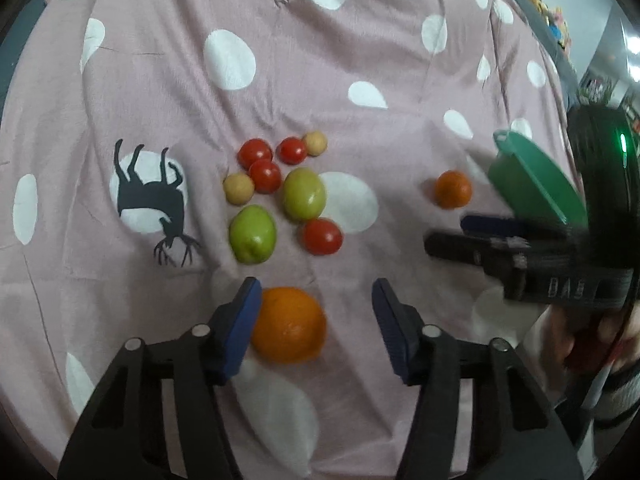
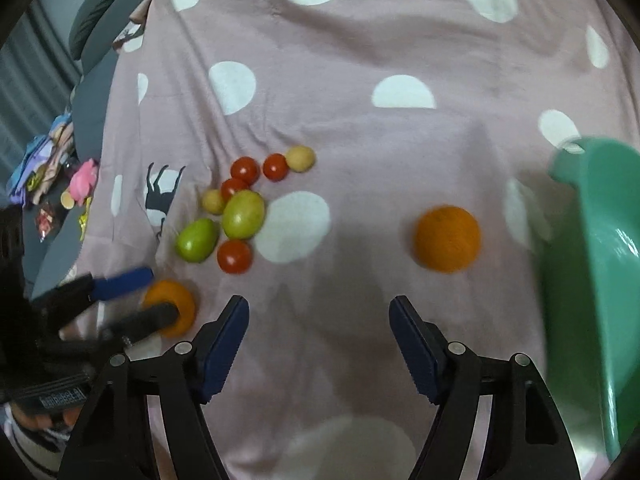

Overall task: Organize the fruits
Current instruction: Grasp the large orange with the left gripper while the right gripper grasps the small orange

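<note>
A large orange point(image 1: 288, 324) lies on the pink dotted cloth between the fingers of my open left gripper point(image 1: 316, 308), close to the left finger; it also shows in the right wrist view point(image 2: 172, 306). A cluster of red tomatoes point(image 1: 264, 176), two green fruits point(image 1: 252, 234) and small tan fruits point(image 1: 238, 188) lies beyond. A second orange point(image 2: 447, 238) lies alone ahead of my open, empty right gripper point(image 2: 320, 328). A green bowl point(image 2: 592, 280) stands at the right.
The pink cloth point(image 2: 360, 100) with white dots and a deer print point(image 1: 154, 200) covers the whole surface. Grey cushions and colourful clutter point(image 2: 68, 176) lie off its left edge in the right wrist view.
</note>
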Demonstrator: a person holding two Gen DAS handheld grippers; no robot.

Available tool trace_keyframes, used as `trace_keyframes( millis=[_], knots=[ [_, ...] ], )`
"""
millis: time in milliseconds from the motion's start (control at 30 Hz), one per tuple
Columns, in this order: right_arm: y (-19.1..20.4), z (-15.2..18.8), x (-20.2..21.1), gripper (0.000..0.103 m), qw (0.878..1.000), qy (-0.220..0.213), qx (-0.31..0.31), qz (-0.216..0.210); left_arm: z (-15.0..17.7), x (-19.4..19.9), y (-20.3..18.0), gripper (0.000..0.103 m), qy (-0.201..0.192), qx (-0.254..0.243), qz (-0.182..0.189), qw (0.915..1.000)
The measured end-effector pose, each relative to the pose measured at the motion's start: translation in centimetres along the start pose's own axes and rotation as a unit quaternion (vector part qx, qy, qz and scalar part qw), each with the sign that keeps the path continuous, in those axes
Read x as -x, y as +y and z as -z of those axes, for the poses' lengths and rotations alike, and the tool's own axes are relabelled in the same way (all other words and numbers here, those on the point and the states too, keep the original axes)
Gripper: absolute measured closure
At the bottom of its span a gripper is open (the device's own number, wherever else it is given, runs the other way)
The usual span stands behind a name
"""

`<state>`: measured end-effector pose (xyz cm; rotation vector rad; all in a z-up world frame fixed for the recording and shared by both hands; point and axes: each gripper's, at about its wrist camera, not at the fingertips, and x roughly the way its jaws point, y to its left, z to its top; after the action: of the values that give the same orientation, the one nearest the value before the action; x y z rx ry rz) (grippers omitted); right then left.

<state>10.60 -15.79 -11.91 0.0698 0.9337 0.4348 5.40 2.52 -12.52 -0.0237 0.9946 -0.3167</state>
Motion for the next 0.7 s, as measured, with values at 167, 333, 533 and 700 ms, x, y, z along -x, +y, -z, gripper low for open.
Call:
trace_keyframes(
  millis=[167,333,533,700],
  knots=[
    [1.7,-1.6,-1.2,0.028,0.999,0.002,-0.004,-0.035,0.1,-0.5,0.1,0.047,0.006,-0.028,-0.015,0.9995],
    [0.2,-1.4,-0.4,0.028,1.000,-0.002,-0.022,0.016,0.3,-1.4,-1.2,0.051,0.010,-0.107,-0.064,0.9922],
    [-2.8,-0.4,0.6,0.028,0.998,0.001,-0.057,0.040,0.3,-1.9,-0.8,0.061,0.000,-0.133,-0.090,0.9870],
    [-2.8,-0.7,0.6,0.029,0.996,-0.012,-0.048,0.080,-1.1,-0.8,0.7,0.061,-0.026,-0.058,-0.031,0.9975]
  ],
)
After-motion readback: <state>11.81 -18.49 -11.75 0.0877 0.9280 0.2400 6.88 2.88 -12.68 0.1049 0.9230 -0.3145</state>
